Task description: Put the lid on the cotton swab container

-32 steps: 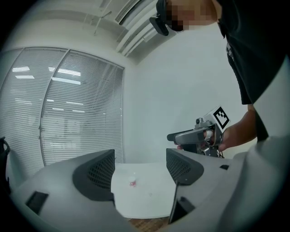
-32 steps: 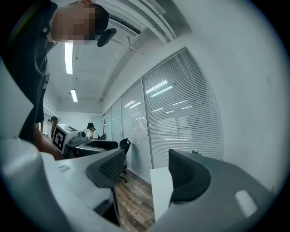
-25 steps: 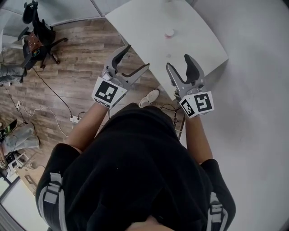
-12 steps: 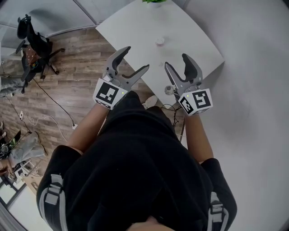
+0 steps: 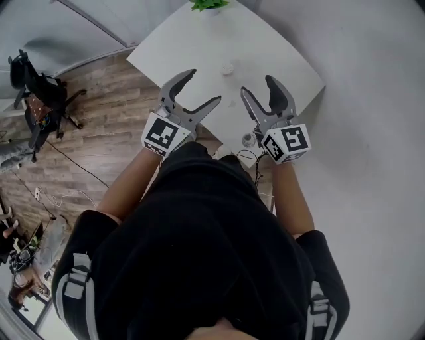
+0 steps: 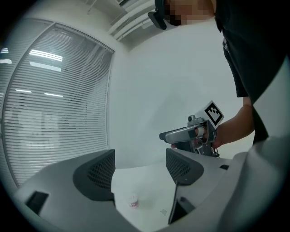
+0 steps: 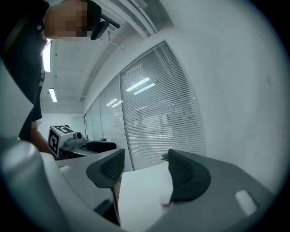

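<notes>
In the head view both bare forearms rise from the dark-clothed torso at the lower middle of the frame. The left forearm (image 5: 129, 182) slants toward the upper right, and the right forearm (image 5: 292, 199) runs almost straight up. The left tool (image 5: 201, 87) and the right tool (image 5: 259, 86) are held side by side just above frame centre, apart from each other, with their marker cubes (image 5: 161, 135) nearest the body. Each tool's jaws stand wide apart, clamped on nothing.

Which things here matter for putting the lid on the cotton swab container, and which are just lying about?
For the job: cotton swab container, left gripper, right gripper (both open, empty), white table. The lid can't be made out.

Just lying about: plant, office chair.
</notes>
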Demonstrator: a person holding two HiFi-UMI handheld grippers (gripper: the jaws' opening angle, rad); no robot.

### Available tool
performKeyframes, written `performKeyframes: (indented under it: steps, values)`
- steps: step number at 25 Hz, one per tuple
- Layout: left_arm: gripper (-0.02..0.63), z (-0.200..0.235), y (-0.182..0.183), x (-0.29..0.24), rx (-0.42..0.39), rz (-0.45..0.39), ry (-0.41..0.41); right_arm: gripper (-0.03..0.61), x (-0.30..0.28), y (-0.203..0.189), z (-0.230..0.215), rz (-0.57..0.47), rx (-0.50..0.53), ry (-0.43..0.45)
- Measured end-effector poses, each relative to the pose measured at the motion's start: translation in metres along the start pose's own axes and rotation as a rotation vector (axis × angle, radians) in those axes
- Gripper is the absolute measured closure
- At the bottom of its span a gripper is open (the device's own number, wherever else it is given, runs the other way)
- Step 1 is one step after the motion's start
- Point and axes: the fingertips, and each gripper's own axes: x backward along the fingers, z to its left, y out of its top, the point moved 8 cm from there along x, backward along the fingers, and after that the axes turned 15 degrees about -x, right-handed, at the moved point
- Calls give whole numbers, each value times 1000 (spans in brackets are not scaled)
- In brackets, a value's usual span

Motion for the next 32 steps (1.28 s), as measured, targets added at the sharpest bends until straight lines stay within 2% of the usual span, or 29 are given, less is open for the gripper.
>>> performKeyframes:
  steps: [6, 15, 24, 32]
  values:
    - [275, 19, -20, -34, -11, -13, -112, 288, -14, -2, -25, -33, -30, -116]
    - [275, 34, -78, -79, -43, 32, -199, 314, -39, -27, -58, -16, -68, -226]
    - [275, 26, -141, -119, -89, 87, -263, 344, -62, -62, -97, 17, -116, -298]
    - [275, 20, -189, -144, -61, 147, -313, 362, -81, -93, -127, 45, -153, -337]
